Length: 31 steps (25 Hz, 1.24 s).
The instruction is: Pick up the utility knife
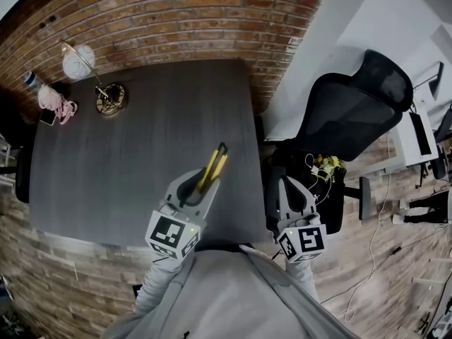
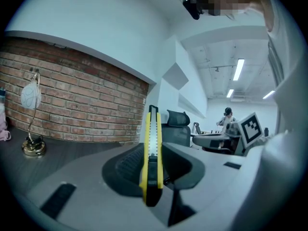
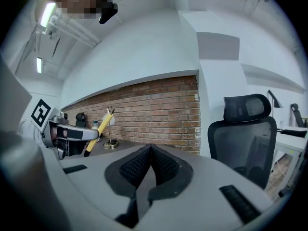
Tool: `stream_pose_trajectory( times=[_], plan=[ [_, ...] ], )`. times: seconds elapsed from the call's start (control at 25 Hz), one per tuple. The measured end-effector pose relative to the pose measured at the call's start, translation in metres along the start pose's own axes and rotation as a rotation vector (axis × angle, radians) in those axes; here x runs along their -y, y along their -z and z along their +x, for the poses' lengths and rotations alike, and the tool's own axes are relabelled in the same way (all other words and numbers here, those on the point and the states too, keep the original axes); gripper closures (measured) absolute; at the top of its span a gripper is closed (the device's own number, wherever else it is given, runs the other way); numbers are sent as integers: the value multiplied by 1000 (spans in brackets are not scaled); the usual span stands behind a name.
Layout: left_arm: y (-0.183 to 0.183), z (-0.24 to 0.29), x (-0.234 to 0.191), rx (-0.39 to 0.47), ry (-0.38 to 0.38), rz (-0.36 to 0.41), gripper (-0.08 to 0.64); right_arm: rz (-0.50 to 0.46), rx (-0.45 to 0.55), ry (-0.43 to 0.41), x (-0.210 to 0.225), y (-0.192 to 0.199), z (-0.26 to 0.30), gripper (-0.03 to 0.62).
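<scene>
Left claw (image 1: 200, 186) grasping yellow utility knife (image 1: 215, 162), pointing toward 1 o'clock over worktop (image 1: 127, 154); right claw (image 3: 150, 150) clenched shut.

Utility knife (image 2: 150, 158) in left claw (image 1: 203, 181) is showing yellow with black trim. Left claw and right claw (image 3: 150, 163) are reading grey, pads (image 3: 132, 170) black and ribbed. Bench (image 1: 120, 161) under left claw is looking dark grey, streaked. Wall (image 1: 169, 20) ahead: red-brown brick. Chair (image 1: 353, 111) beside right claw: black mesh.

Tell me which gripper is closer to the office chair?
Right. The right gripper is beside the chair; the left gripper, clamping the utility knife, is over the table.
</scene>
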<state>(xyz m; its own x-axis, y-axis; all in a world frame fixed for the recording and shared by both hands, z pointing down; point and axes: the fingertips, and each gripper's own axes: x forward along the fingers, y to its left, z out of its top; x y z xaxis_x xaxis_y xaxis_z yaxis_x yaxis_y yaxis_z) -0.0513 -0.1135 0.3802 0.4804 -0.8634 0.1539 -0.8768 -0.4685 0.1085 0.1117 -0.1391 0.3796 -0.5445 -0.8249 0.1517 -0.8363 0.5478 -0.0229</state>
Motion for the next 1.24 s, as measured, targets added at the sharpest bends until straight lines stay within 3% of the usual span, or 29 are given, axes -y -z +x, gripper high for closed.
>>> stream_pose_trajectory(
  times=[1.24],
  plan=[
    [12,3,-8,-42,-17,22,437,21,-10,1,0,7,4,575]
  ],
)
